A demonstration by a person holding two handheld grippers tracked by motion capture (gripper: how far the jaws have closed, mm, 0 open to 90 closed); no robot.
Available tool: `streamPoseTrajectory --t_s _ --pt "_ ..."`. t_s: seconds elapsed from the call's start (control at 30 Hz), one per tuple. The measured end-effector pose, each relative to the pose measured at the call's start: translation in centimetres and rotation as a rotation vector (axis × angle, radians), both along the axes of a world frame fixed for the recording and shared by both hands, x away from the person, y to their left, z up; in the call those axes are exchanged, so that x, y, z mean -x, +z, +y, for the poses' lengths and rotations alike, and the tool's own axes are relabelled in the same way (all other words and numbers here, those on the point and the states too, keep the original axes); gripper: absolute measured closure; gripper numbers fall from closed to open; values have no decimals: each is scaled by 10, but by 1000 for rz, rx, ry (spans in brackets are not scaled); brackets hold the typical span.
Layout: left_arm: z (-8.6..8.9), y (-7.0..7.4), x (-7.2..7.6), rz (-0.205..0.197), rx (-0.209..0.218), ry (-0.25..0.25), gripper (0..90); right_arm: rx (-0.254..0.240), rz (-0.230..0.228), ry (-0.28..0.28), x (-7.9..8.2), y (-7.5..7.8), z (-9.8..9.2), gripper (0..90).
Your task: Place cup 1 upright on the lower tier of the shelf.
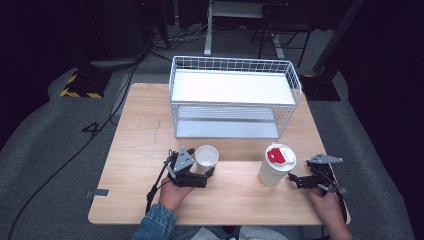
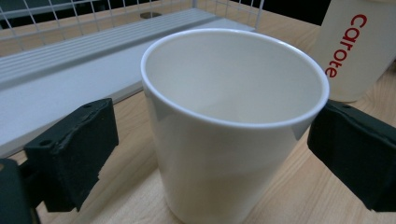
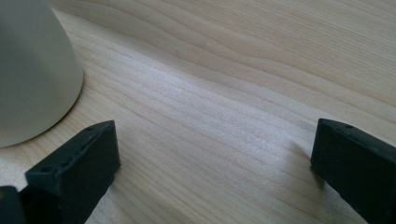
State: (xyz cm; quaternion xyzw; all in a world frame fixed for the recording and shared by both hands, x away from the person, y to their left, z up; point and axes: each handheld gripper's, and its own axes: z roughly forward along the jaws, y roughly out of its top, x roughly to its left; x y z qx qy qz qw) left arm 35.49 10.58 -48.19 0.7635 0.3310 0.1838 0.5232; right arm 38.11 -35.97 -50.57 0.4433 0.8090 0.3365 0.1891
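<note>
A white, empty, open-topped cup (image 1: 206,156) stands upright on the wooden table (image 1: 140,130), left of centre near the front. My left gripper (image 1: 200,168) reaches around it from the near side. In the left gripper view the cup (image 2: 229,130) stands between the jaws of the left gripper (image 2: 210,144); the left pad is clearly apart from the wall and the right pad is very near the rim, so the gripper is open. A taller white cup with a red-and-white lid (image 1: 276,165) stands to the right. My right gripper (image 1: 295,180) rests open just right of it, with bare table between its jaws (image 3: 215,158).
A white wire rack with two shelves (image 1: 235,95) takes up the back of the table, close behind the cup in the left gripper view (image 2: 70,51). The tall cup carries red "Carote" lettering (image 2: 359,46), and its base (image 3: 28,70) lies left of the right jaws.
</note>
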Motion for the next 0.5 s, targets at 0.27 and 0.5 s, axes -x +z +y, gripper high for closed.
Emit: streamPoseTrajectory --t_s 0.27,0.5 --pt "-7 -4 -4 5 11 1 91 -1 0 0 0 0 0 14" --pt "-10 -7 -4 20 -22 -13 170 0 0 0 0 0 0 14"
